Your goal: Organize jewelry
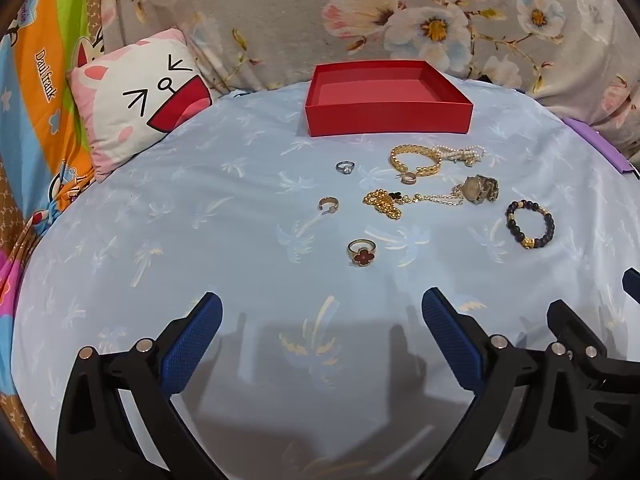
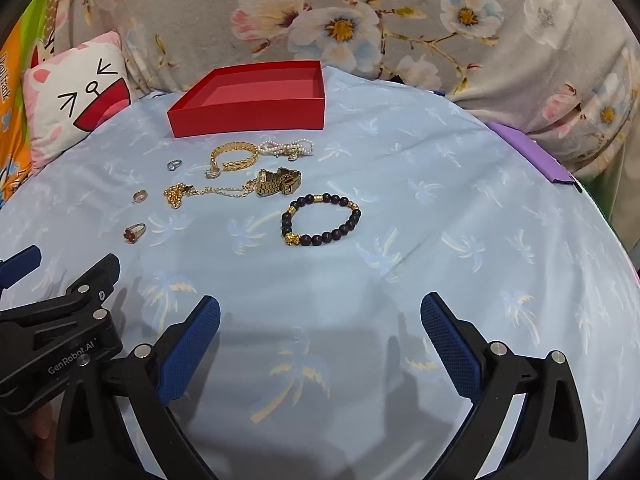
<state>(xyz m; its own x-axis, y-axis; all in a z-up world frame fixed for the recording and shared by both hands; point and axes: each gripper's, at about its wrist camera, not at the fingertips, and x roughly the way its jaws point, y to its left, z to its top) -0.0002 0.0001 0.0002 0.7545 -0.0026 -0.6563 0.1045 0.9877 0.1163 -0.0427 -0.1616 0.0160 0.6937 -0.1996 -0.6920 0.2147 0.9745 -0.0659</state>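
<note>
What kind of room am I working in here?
Probably a bedroom at home: the jewelry lies on a palm-print bedsheet, with a cartoon cat pillow beside it and a floral blanket bunched behind the red box.

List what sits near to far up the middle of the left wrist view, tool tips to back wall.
red clover ring → small gold hoop ring → silver stone ring → red box, empty → floral fabric behind. The tangled gold pieces to the right are left out.
</note>
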